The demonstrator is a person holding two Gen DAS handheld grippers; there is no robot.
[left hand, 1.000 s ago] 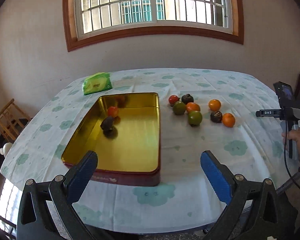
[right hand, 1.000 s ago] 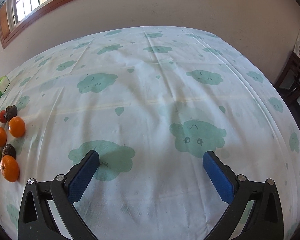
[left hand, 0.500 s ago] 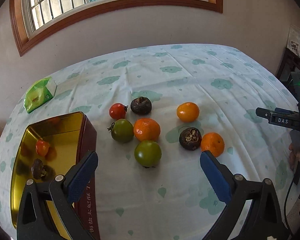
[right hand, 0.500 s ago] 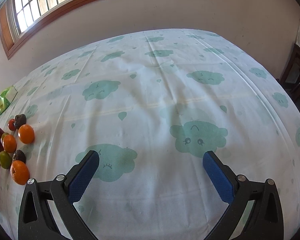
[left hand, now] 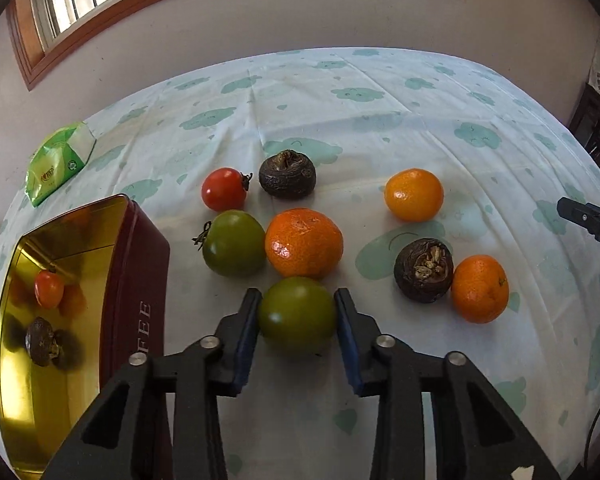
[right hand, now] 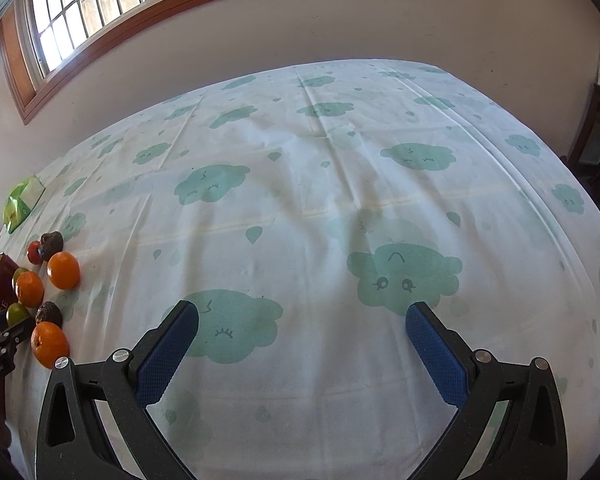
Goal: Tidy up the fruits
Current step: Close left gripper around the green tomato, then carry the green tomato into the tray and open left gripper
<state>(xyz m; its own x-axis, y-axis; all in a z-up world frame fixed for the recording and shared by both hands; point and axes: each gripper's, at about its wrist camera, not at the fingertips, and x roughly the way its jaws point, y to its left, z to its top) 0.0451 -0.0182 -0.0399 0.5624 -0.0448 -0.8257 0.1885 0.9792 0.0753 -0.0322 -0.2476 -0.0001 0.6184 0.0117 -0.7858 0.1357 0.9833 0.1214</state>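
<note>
Since half a second ago left gripper (left hand: pixel 297 312) drops in and pinches the round green tomato (left hand: pixel 297 314), both pads touching, likely to lift it. Gold-lined maroon rectangular tin (left hand: pixel 132 280) at table's left edge holds one small red tomato (left hand: pixel 49 289) and one dark brown wrinkled fruit (left hand: pixel 40 342). Right gripper (right hand: pixel 302 338) hangs spread, empty, over cloud-print tablecloth (right hand: pixel 340 184).

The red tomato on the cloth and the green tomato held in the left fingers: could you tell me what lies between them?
In the left wrist view, another green tomato and a large orange sit side by side between the red tomato and the held green tomato.
</note>
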